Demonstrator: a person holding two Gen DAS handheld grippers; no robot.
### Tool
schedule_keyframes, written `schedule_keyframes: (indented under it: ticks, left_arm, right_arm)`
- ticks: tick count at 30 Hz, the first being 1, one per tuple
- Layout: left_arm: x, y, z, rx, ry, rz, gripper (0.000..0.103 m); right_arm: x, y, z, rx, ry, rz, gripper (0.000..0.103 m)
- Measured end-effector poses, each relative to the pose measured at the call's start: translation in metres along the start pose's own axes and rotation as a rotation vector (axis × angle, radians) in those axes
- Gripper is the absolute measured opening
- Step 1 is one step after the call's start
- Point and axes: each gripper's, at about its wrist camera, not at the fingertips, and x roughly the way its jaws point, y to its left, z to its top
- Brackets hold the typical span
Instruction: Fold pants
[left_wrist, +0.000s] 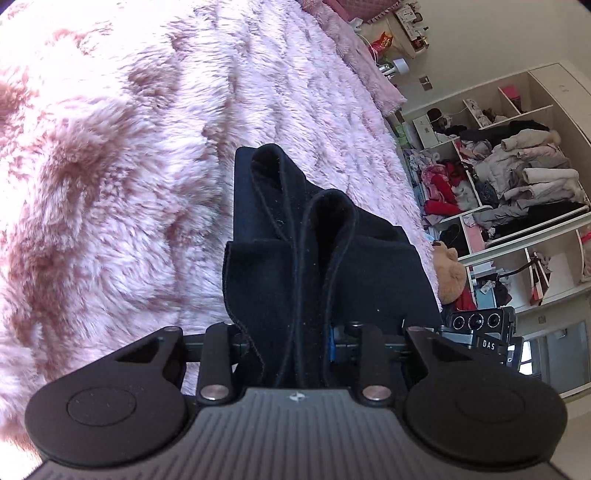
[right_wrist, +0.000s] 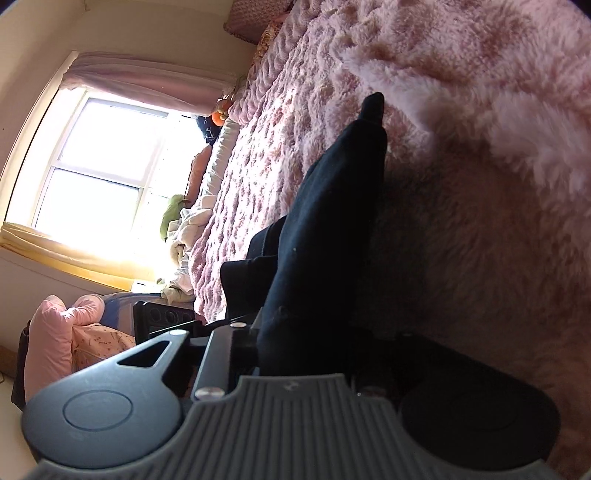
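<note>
Two hand-held grippers hold one pair of dark pants (left_wrist: 295, 251), which is lifted a little off a pink fluffy blanket (left_wrist: 129, 166) covering a bed. In the left wrist view the cloth is bunched into upright folds with stitched hems showing, and it runs down between the fingers of the left hand-held gripper (left_wrist: 295, 347); the jaws are clamped on it, the fabric filling the gap between them. In the right wrist view the pants (right_wrist: 332, 221) rise as a dark ridge from the right hand-held gripper (right_wrist: 295, 343) and taper to a point further up the blanket (right_wrist: 480, 184); these jaws too are drawn in on the cloth, though the right finger sits in deep shadow. Part of the other gripper body shows at the frame edge in each view. Beyond the bed, left wrist view: open shelves (left_wrist: 517, 184) crammed with piled clothes, and a brown soft toy (left_wrist: 448, 273) at the blanket's edge. Right wrist view: a bright window (right_wrist: 99, 166) with a pink curtain (right_wrist: 147, 83), crumpled white linen (right_wrist: 184, 236) along the bed's far side, and a pink padded garment (right_wrist: 55, 343) low at left.
</note>
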Motion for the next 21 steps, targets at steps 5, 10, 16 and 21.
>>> schedule_keyframes:
  ticks: [5,10,16,21]
  left_arm:
    - [-0.02,-0.019,0.003,-0.018,-0.012,0.002,0.033]
    - [-0.041,-0.036,0.005,-0.032,-0.035,0.001,0.033]
    - [-0.07,-0.06,0.01,-0.006,-0.092,0.018,0.033]
    - [-0.102,-0.063,0.019,-0.021,-0.191,-0.022,0.033]
  right_arm:
    - [-0.009,0.04,-0.001,-0.082,0.008,-0.05,0.019]
    - [-0.015,0.086,0.001,-0.154,0.029,-0.108,0.019]
    - [-0.017,0.138,0.006,-0.246,0.04,-0.126,0.019]
    - [-0.01,0.174,0.009,-0.31,0.018,-0.099,0.019]
